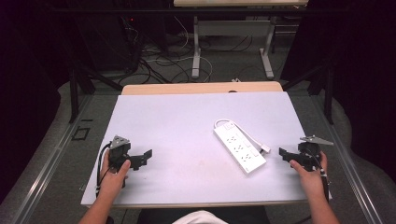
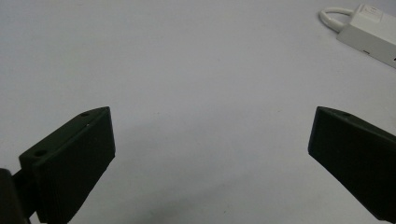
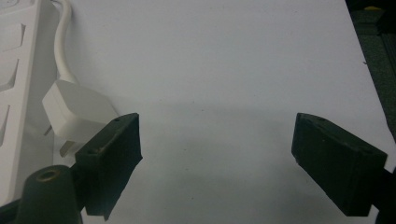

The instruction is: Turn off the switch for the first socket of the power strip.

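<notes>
Lying between both spread, empty grippers, the power strip (image 1: 239, 148) touches neither's fingers (image 3: 112, 158).

1. The power strip (image 3: 14, 70) is cut off by the right gripper view's left edge.
2. In the left gripper view, its far end (image 2: 373, 28) leaves the right edge.
3. Its socket markings are too small to read.

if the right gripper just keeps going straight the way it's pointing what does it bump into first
Probably nothing: the right gripper is open over bare table. The plug and power strip lie just off its left jaw, so a slight drift could clip the plug.
</notes>
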A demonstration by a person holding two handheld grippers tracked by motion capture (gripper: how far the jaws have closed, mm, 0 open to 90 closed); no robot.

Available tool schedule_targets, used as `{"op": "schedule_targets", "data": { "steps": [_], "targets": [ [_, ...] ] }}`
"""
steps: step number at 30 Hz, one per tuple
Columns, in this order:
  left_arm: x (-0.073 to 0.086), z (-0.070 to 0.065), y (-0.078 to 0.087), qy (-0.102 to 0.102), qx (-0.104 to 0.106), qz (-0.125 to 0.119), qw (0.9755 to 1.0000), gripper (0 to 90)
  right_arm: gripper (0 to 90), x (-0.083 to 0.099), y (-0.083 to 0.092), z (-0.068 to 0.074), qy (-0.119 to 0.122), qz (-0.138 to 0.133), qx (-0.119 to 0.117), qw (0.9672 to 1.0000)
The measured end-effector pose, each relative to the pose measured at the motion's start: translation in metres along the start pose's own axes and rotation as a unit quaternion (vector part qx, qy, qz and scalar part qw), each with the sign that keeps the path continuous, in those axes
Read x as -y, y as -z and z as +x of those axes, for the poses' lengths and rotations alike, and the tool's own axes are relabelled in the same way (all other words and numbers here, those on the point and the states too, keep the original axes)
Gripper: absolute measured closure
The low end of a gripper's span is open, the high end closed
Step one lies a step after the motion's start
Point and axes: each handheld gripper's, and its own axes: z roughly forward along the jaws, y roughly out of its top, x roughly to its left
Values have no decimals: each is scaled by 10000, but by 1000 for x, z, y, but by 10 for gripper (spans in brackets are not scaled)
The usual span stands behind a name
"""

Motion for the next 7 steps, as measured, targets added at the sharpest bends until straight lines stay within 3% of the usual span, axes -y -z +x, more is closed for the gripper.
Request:
{"op": "schedule_targets", "data": {
  "steps": [7],
  "targets": [
    [0,0,-1,25,29,25,10000,6,153,0,1,1,-5,-2,51,10000]
  ]
}}
